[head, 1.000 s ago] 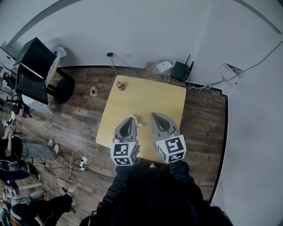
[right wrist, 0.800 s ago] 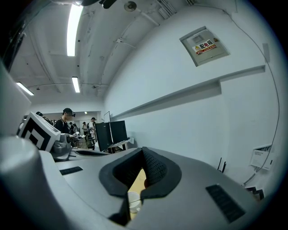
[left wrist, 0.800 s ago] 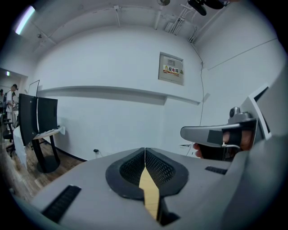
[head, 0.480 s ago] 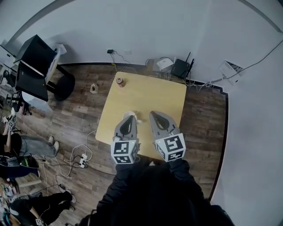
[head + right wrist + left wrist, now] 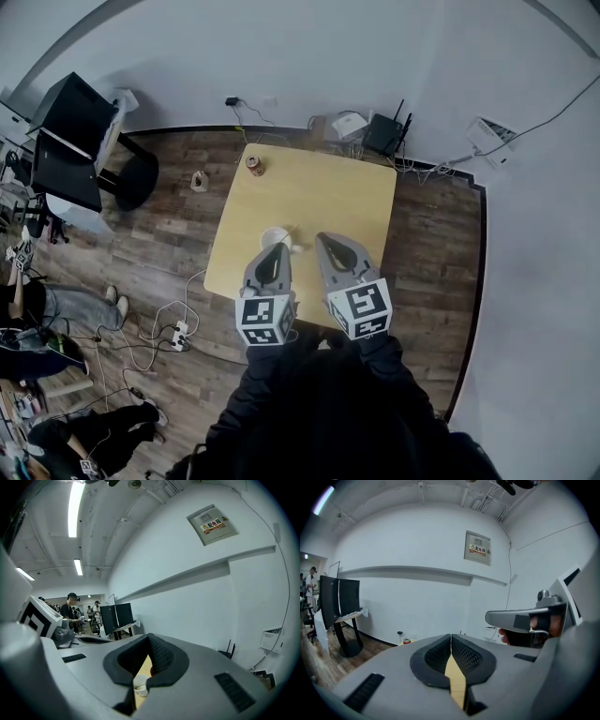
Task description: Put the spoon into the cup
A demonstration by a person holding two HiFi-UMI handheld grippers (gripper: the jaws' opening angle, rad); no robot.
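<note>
A white cup (image 5: 274,237) stands on the yellow table (image 5: 323,192), just beyond the tip of my left gripper (image 5: 279,247). In the right gripper view the cup (image 5: 143,692) shows through the gap under the jaws, with a thin spoon (image 5: 140,685) resting inside it. My left gripper (image 5: 451,637) is shut, its pads meeting with nothing between them. My right gripper (image 5: 322,238) hovers beside it over the table's near half, also shut and empty (image 5: 148,637). Both point nearly level across the table.
A small red can (image 5: 254,166) sits at the table's far left corner. A router (image 5: 382,143) and cables lie on the floor by the wall. A black screen on a stand (image 5: 67,141) is at the left. A power strip (image 5: 178,336) and people are lower left.
Both grippers have stayed nearly still. The head view has shifted a little, and more of the cup now shows beyond the left gripper's tip.
</note>
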